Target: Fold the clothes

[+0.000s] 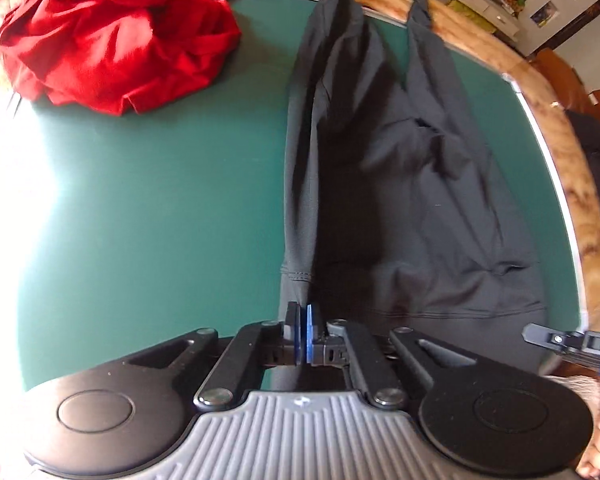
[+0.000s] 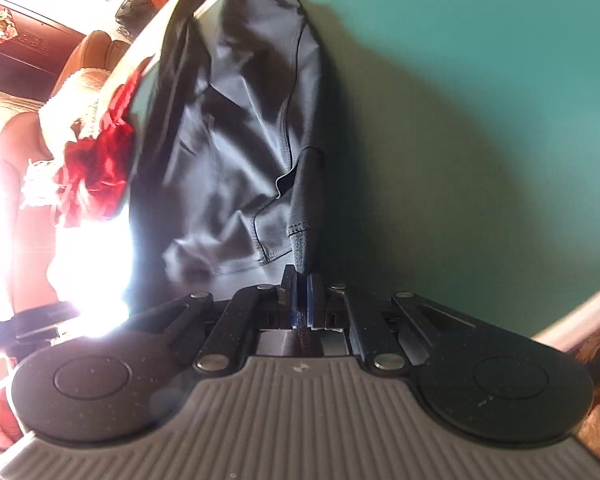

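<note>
Both grippers' fingers are clamped: the left gripper (image 1: 302, 320) seemingly pinching the black trousers' (image 1: 380, 168) waistband, the right gripper (image 2: 301, 284) gripping its hem, cloth stretching away across the green table (image 1: 160, 200).

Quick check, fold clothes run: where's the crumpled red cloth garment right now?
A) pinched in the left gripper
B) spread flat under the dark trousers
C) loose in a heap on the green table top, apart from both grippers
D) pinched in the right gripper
C: the crumpled red cloth garment lies bunched on the green table top, while the left gripper and right gripper are each shut on the near edge of the dark grey trousers.
</note>
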The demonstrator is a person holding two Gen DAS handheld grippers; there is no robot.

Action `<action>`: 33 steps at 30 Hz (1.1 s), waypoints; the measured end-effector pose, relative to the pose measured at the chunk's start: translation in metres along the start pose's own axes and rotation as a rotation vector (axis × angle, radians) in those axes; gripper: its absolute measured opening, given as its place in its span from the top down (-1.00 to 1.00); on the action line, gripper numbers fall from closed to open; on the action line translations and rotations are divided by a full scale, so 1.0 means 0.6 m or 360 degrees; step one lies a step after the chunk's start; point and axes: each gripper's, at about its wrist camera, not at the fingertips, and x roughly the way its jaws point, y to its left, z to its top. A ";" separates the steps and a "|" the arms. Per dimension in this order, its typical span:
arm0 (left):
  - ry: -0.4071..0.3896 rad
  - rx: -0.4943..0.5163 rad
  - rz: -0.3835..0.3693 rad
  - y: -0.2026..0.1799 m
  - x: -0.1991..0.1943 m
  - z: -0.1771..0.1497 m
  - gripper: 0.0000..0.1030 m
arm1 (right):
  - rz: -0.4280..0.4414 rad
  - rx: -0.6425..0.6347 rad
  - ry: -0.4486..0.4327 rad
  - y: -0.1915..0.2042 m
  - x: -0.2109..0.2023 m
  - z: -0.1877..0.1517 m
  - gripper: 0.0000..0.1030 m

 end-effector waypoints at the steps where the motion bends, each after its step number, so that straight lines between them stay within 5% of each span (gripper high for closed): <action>1: 0.0023 -0.0027 -0.0052 -0.003 -0.014 -0.005 0.96 | 0.0015 0.0020 0.0012 -0.002 -0.020 0.002 0.87; 5: 0.0118 -0.0221 -0.0300 -0.016 -0.094 -0.019 0.96 | 0.0077 0.0151 -0.0002 -0.002 -0.124 0.010 0.87; 10: 0.0065 -0.0386 -0.0569 -0.059 -0.216 0.030 0.96 | 0.0244 0.0362 -0.0126 0.016 -0.259 0.051 0.88; 17: -0.0404 -0.0205 -0.0808 -0.193 -0.442 0.269 0.96 | 0.0604 0.0140 -0.0459 0.170 -0.430 0.275 0.88; 25: -0.1025 -0.0021 -0.0782 -0.404 -0.781 0.552 0.96 | 0.0897 -0.0288 -0.0811 0.421 -0.654 0.604 0.88; 33: -0.1292 -0.0100 -0.0673 -0.561 -0.985 0.702 0.96 | 0.0901 -0.0398 -0.1010 0.577 -0.809 0.806 0.88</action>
